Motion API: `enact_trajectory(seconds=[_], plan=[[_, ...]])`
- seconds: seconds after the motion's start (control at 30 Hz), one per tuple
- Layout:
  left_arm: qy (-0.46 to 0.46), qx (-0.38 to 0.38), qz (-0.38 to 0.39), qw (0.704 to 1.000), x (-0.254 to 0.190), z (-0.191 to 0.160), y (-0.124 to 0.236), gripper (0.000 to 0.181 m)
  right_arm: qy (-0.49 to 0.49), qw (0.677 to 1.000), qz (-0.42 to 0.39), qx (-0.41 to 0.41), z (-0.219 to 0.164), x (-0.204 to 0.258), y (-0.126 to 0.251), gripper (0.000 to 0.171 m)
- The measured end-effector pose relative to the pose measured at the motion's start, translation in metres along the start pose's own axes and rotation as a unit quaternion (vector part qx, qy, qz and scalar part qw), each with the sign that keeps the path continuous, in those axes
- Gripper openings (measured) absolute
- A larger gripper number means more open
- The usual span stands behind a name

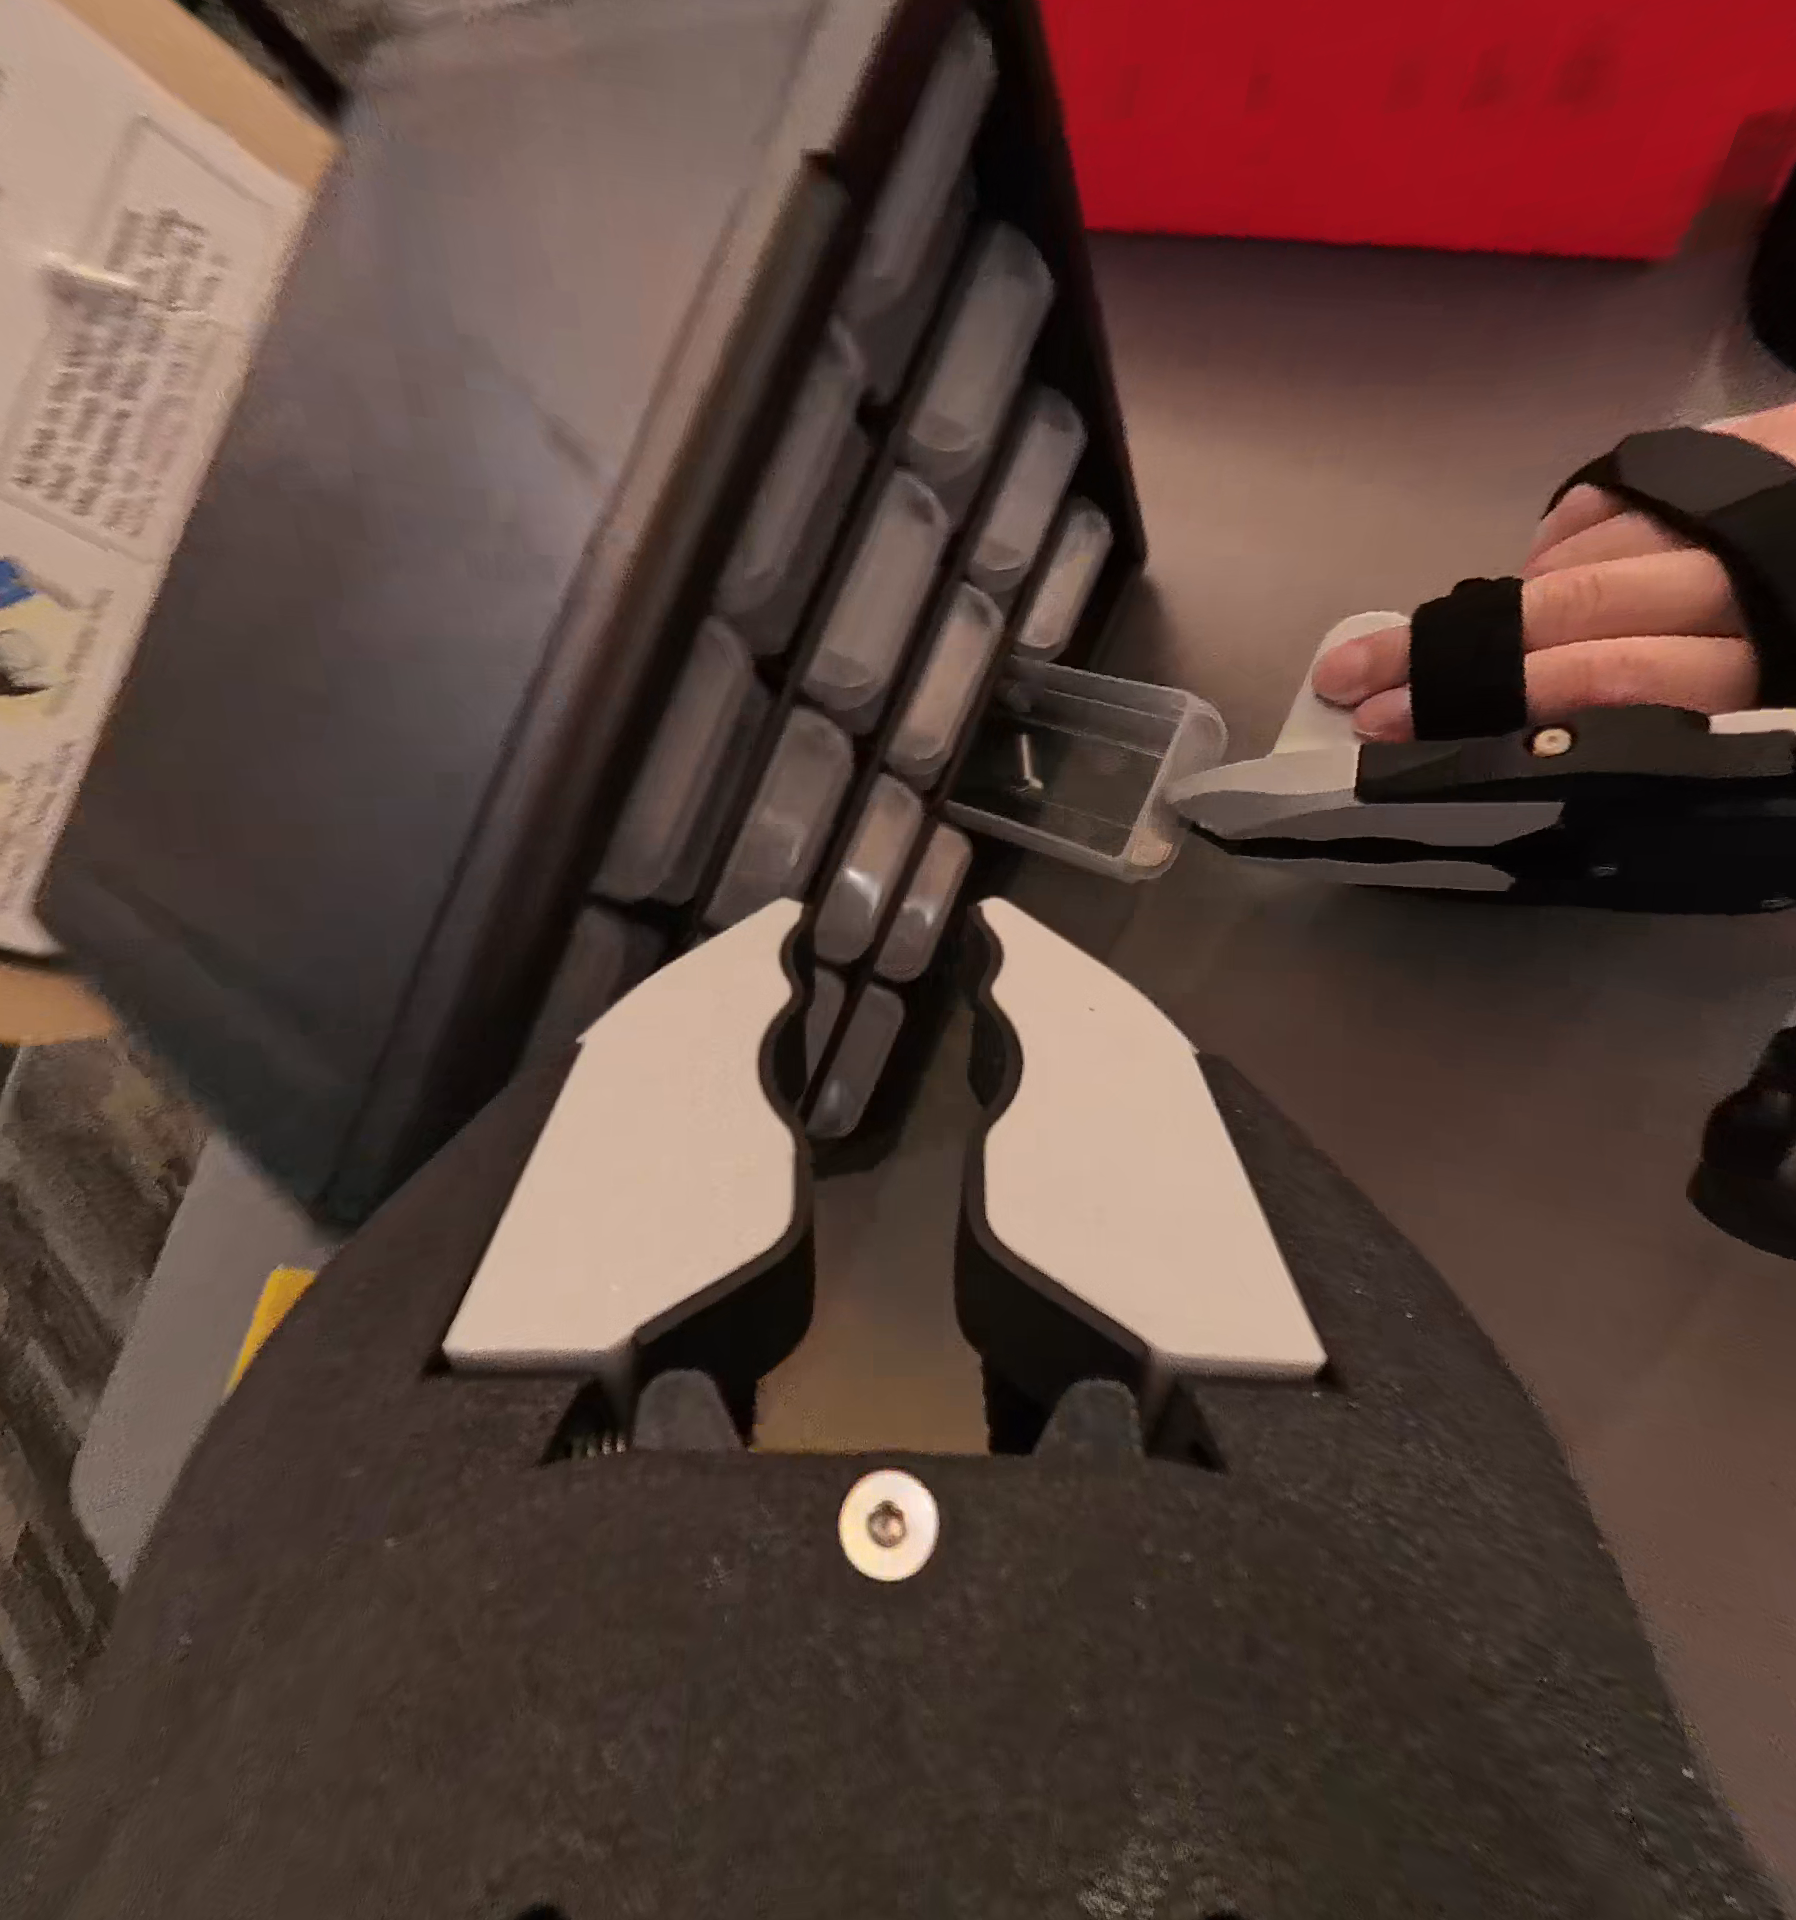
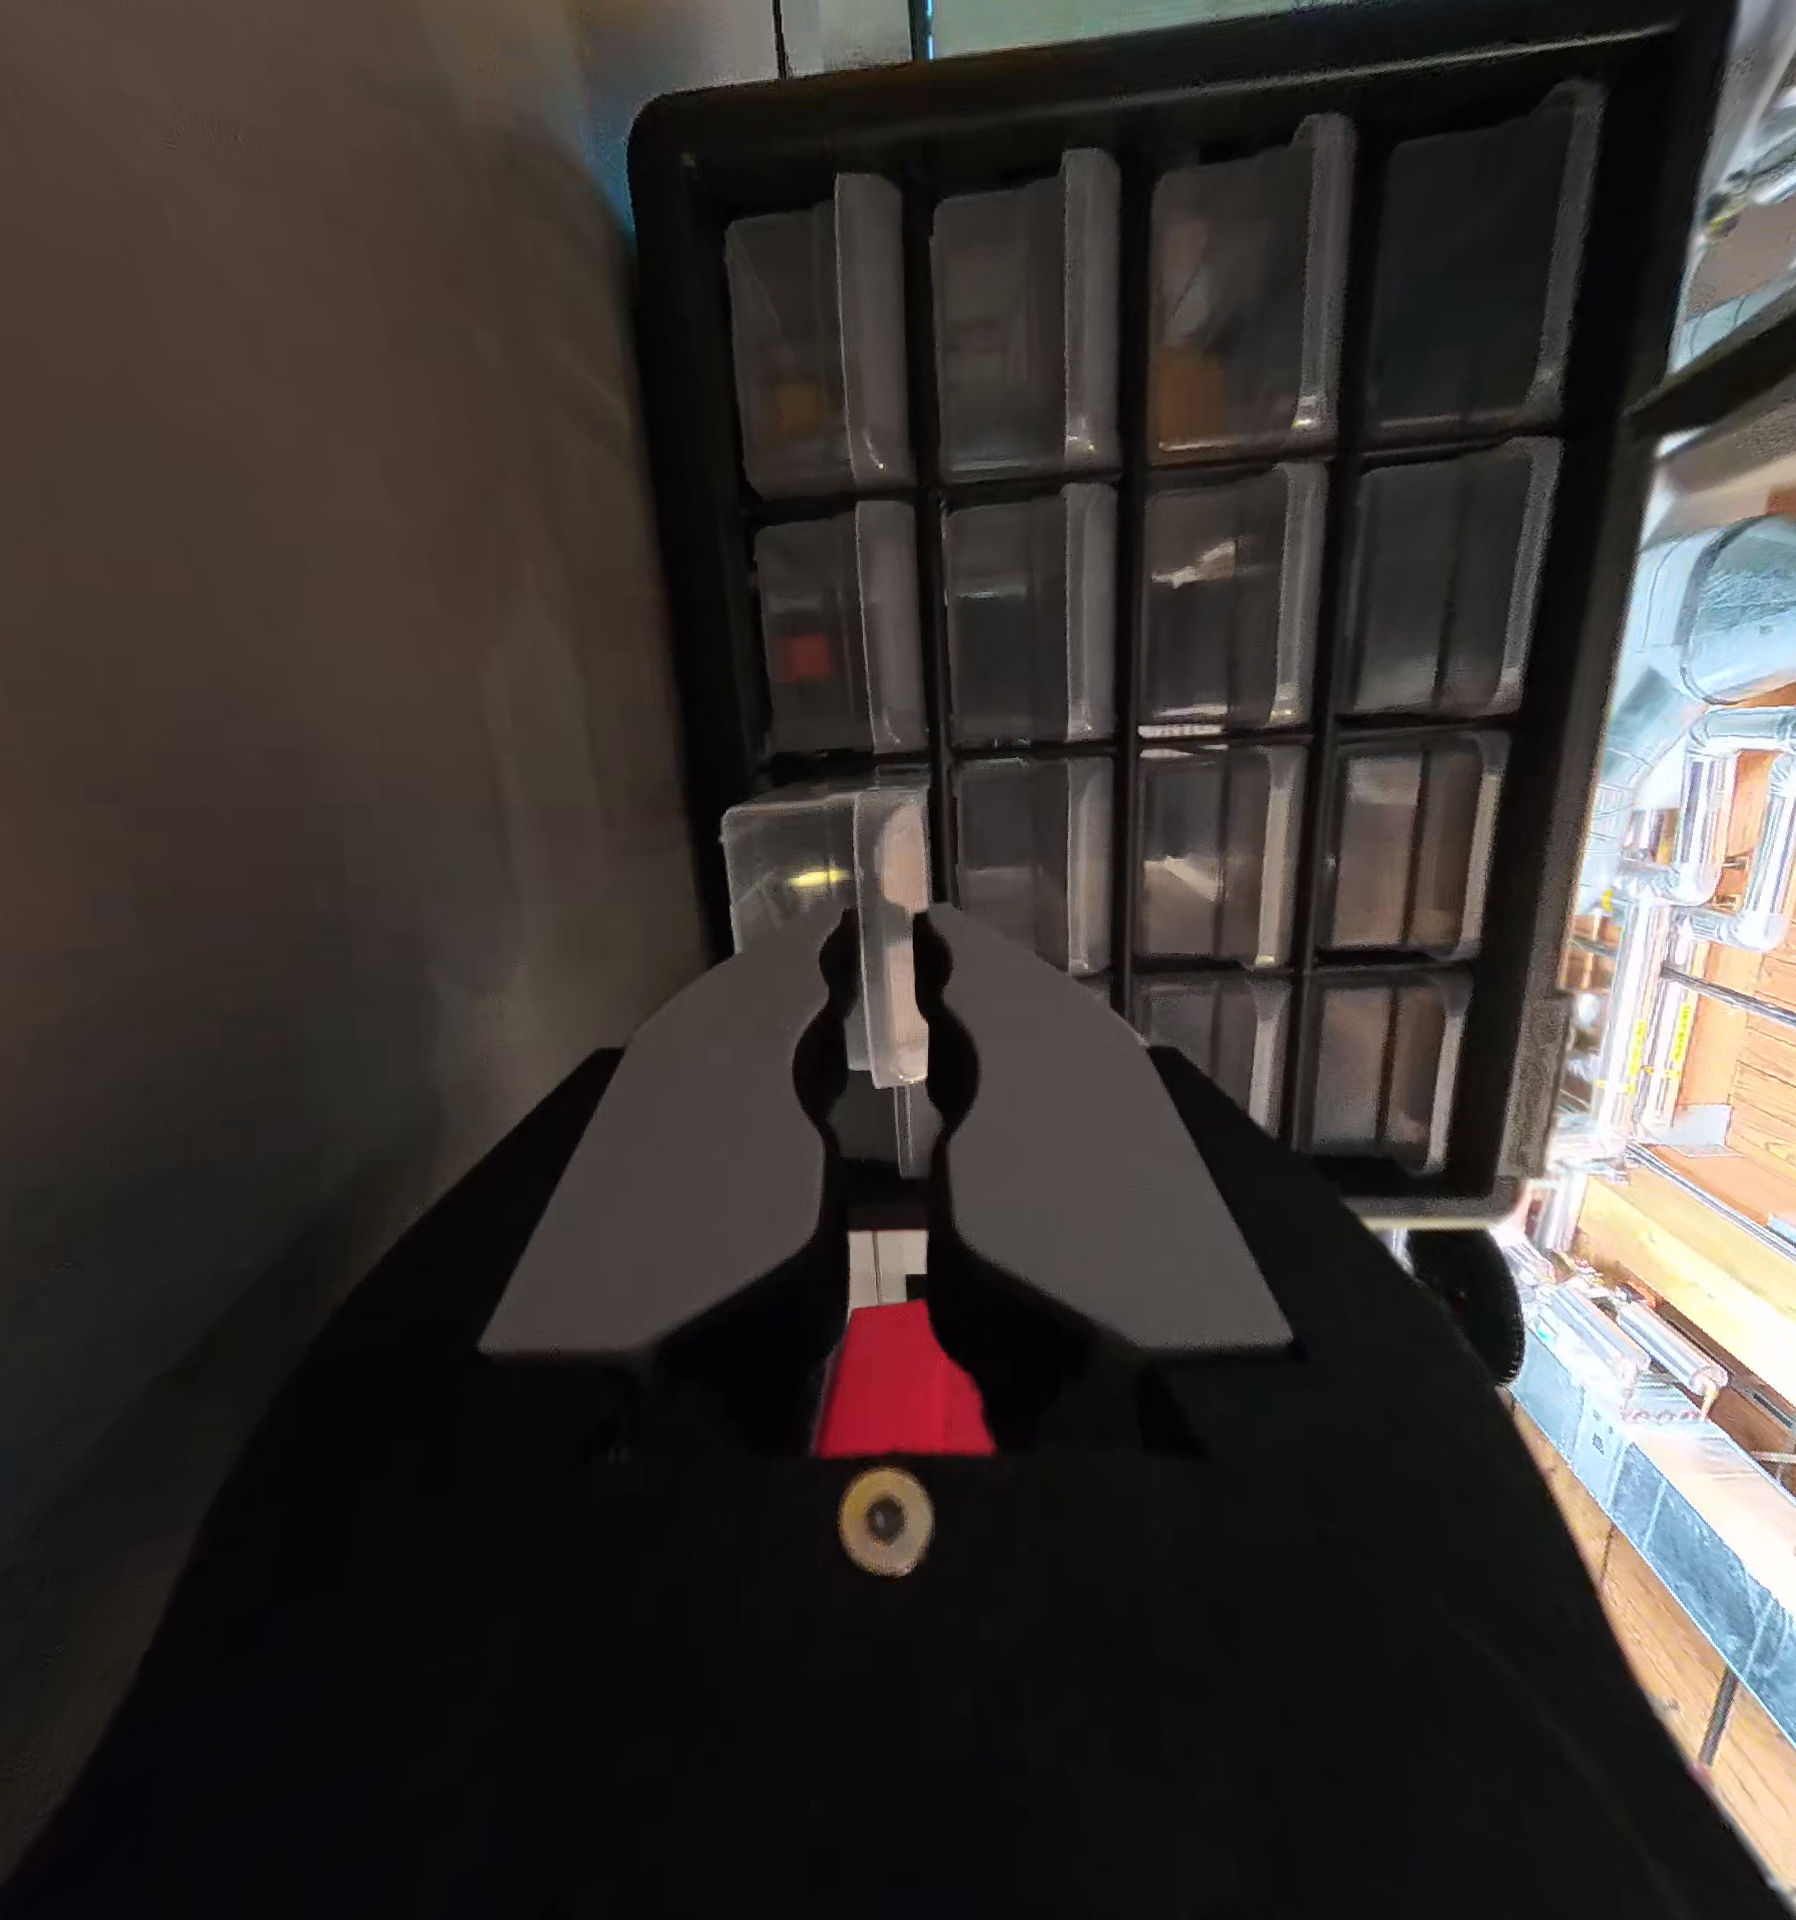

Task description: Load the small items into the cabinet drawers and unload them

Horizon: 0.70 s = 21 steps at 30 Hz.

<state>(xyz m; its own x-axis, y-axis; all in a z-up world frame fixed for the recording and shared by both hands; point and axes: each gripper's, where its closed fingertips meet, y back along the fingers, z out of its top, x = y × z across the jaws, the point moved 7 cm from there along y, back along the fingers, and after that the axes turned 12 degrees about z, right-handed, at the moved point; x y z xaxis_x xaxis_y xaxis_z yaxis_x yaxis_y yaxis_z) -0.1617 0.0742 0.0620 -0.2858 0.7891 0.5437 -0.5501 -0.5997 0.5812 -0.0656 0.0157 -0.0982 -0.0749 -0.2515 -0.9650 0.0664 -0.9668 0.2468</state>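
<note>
A black small-parts cabinet (image 1: 437, 623) with several clear drawers stands on the table and looks tilted in the left wrist view. One clear drawer (image 1: 1081, 769) is pulled partly out, with a small metal screw (image 1: 1024, 764) inside. My right gripper (image 1: 1185, 805) is shut on that drawer's front lip. In the right wrist view the gripper (image 2: 889, 925) pinches the lip of the drawer (image 2: 800, 862), which sticks out from the cabinet (image 2: 1642, 623). My left gripper (image 1: 886, 925) is open and empty, close to the cabinet's near lower corner.
A red box (image 1: 1393, 114) stands behind the cabinet. A cardboard box with printed labels (image 1: 94, 416) is at the left. A person's hand with black straps (image 1: 1559, 634) holds the right gripper. A dark object (image 1: 1787, 1122) lies on the grey table (image 1: 1393, 1039) at right. Spacing between my two grippers at the tips: around 15 cm.
</note>
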Motion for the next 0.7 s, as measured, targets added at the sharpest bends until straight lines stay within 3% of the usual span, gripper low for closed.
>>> enact_trajectory(seconds=[0.07, 0.3, 0.57, 0.7], plan=[[-0.02, 0.017, -0.036, 0.999, -0.016, 0.002, -0.016, 0.017, 0.0, 1.0, 0.001, -0.003, -0.002, 0.002, 0.009, 0.01], [-0.014, 0.081, -0.114, 0.99, -0.047, -0.001, -0.059, 0.019, 0.008, 1.0, 0.0, -0.005, 0.0, 0.007, 0.017, 0.007], [-0.037, 0.213, -0.107, 0.97, -0.065, 0.017, -0.099, 0.015, 0.023, 0.999, -0.015, 0.029, -0.008, 0.007, 0.002, 0.019], [-0.074, 0.263, -0.085, 0.958, -0.071, 0.02, -0.11, 0.016, 0.019, 0.999, -0.028, 0.032, -0.006, 0.005, 0.003, 0.013]])
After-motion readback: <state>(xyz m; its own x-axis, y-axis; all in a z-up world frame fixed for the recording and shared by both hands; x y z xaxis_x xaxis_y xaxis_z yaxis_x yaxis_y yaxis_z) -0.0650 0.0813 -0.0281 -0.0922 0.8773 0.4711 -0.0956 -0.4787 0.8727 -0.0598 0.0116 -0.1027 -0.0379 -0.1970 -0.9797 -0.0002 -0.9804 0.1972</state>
